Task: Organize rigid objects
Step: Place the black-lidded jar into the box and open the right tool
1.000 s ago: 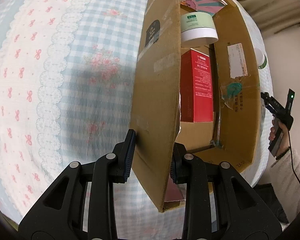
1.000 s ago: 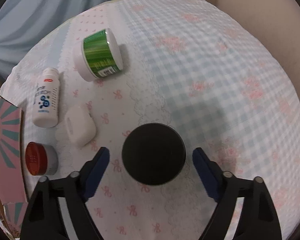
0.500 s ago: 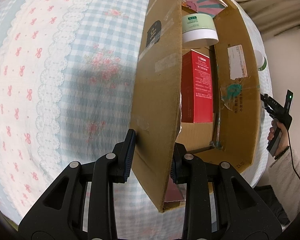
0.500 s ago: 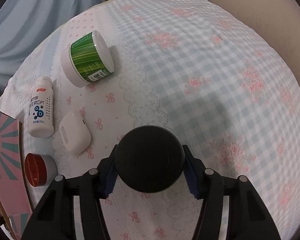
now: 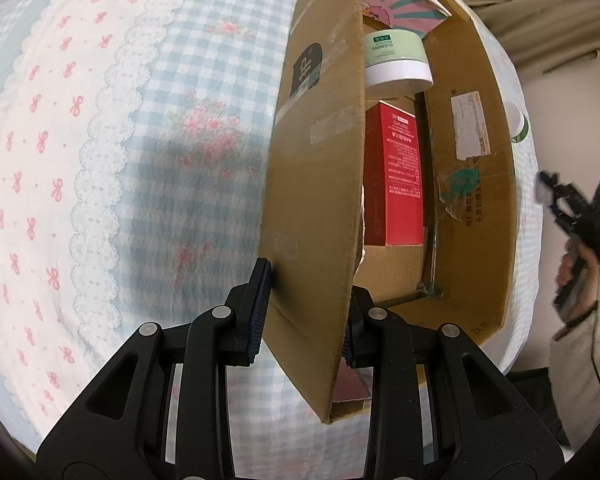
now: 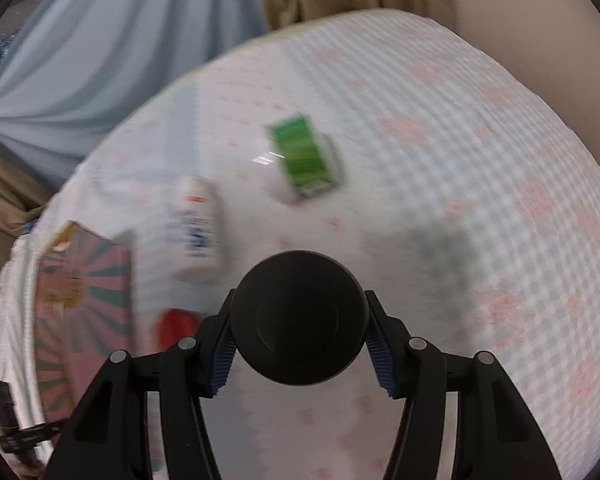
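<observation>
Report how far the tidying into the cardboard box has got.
Done: a red carton and a pale green jar already sit inside the cardboard box.
In hand: the left gripper clamps the box flap, and the right gripper grips a round black object.
Left: a green-labelled jar, a white bottle and a red-capped container lie on the bedspread.

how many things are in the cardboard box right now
2 show: a green-lidded jar at the far end of the box, and a red carton nearer the middle. The near flap hides part of the inside, so more may be there.
</observation>
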The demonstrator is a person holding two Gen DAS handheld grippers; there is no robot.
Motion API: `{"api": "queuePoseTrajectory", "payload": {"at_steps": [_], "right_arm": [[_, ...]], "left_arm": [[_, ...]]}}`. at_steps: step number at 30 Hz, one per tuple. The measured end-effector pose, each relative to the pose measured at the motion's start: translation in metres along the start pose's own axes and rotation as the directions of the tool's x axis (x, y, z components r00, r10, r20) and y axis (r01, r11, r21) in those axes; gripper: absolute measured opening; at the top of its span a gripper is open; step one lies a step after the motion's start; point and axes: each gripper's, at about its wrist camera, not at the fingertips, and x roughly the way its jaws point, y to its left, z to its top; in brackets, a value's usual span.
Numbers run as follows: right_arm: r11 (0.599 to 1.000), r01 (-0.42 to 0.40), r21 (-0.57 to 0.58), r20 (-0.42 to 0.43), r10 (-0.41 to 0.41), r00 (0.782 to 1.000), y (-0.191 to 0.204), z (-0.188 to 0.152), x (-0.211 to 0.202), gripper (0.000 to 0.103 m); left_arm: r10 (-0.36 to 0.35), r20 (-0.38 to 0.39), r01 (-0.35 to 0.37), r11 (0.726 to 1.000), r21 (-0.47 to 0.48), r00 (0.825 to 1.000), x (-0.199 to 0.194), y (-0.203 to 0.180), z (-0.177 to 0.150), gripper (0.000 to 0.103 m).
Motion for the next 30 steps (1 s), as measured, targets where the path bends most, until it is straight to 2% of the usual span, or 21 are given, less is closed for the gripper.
{"api": "queuePoseTrajectory", "payload": {"at_steps": [4, 8, 14, 21, 26, 30], "right_arm": [[0.996, -0.082, -0.026, 0.013, 0.083, 0.996, 0.053, 0.005, -0.026, 0.053], [0.986, -0.156, -0.059, 0.013, 0.157, 0.987, 0.113, 0.010, -0.040, 0.053], [0.967, -0.242, -0.080, -0.016, 0.242, 0.970, 0.210, 0.012, -0.028, 0.053], [0.963, -0.237, -0.131, -0.089, 0.227, 0.970, 0.280, 0.014, 0.022, 0.053], [0.958, -0.191, -0.212, -0.156, 0.159, 0.975, 0.319, 0.010, 0.073, 0.053], [0.952, -0.159, -0.261, -0.196, 0.109, 0.974, 0.330, 0.000, 0.103, 0.053]], "left_arm": [[0.022, -0.006, -0.022, 0.999, 0.035, 1.000, 0.001, -0.007, 0.000, 0.026], [0.001, -0.014, -0.001, 1.000, 0.023, 1.000, 0.001, -0.005, 0.003, 0.026], [-0.003, -0.027, 0.004, 0.999, 0.036, 1.000, 0.003, -0.004, 0.007, 0.026], [-0.039, -0.039, 0.041, 0.999, 0.030, 0.998, 0.005, 0.004, 0.011, 0.026], [-0.048, -0.039, 0.050, 0.998, 0.037, 0.998, 0.006, 0.007, 0.011, 0.026], [-0.047, -0.038, 0.049, 0.997, 0.054, 0.998, 0.006, 0.006, 0.011, 0.026]]}}
